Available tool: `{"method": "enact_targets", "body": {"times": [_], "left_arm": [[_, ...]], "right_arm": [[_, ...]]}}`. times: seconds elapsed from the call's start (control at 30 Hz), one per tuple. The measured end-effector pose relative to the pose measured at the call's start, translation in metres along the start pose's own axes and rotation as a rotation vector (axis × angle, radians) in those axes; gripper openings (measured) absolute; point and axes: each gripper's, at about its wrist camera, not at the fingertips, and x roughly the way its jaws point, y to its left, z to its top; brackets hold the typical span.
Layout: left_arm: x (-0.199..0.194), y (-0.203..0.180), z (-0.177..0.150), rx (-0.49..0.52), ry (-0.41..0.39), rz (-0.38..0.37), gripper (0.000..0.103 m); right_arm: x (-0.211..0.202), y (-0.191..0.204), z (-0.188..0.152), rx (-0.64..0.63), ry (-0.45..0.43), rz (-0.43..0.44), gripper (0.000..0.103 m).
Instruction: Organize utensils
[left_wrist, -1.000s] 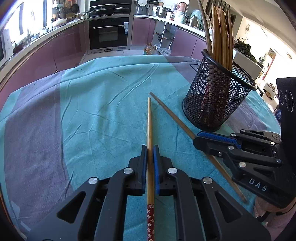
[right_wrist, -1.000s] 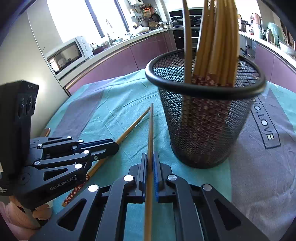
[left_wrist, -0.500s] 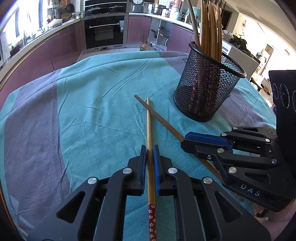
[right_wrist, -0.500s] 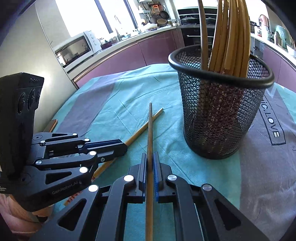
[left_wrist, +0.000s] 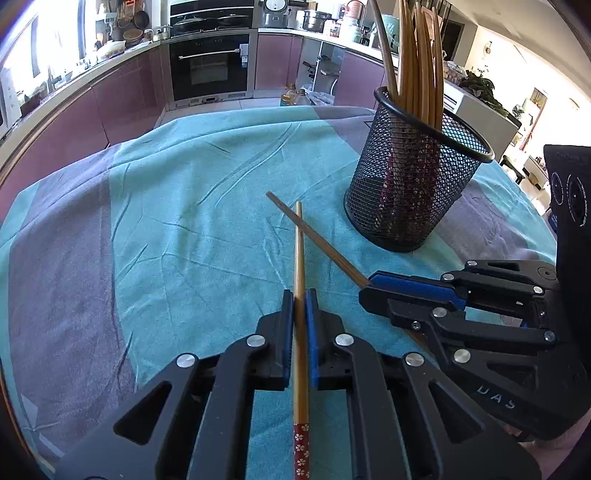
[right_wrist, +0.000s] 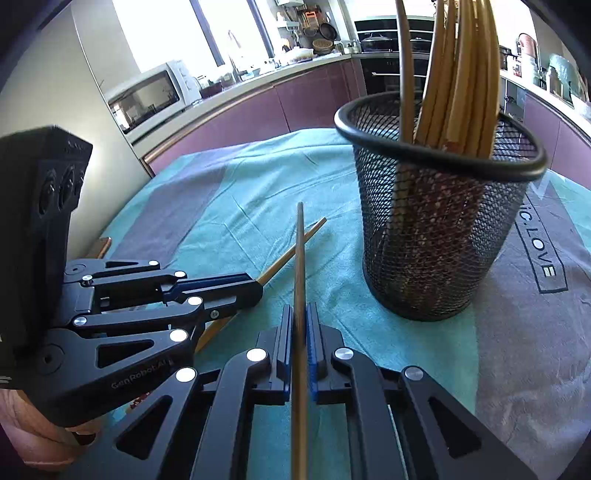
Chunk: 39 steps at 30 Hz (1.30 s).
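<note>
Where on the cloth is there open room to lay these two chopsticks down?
The teal cloth is bare left of the crossed chopstick tips, out to the grey stripe. It is crowded to the right: the mesh holder, full of chopsticks, stands there, with the right gripper just in front of it.

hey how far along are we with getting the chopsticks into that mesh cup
Done: a bundle of chopsticks already stands upright in the black mesh holder.
In hand: the left gripper is shut on one chopstick, and the right gripper is shut on another chopstick; their tips cross over the teal cloth.
Left: both held chopsticks must go into the holder. No other loose utensils show on the cloth.
</note>
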Motion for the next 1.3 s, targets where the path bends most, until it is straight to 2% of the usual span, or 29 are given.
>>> {"method": "enact_targets", "body": {"times": [0.33, 0.7, 1.3], "left_arm": [[-0.022, -0.007, 0.0, 0.006, -0.052, -0.012, 0.008], [-0.056, -0.004, 0.0, 0.002, -0.108, -0.061, 0.008], [-0.095, -0.002, 0.001, -0.019, -0.184, -0.14, 0.008]], "right_arm": [[-0.026, 0.003, 0.003, -0.014, -0.067, 0.035, 0.006], [-0.048, 0.006, 0.005, -0.016, -0.13, 0.058, 0.006], [-0.087, -0.004, 0.006, -0.004, -0.238, 0.051, 0.006]]}}
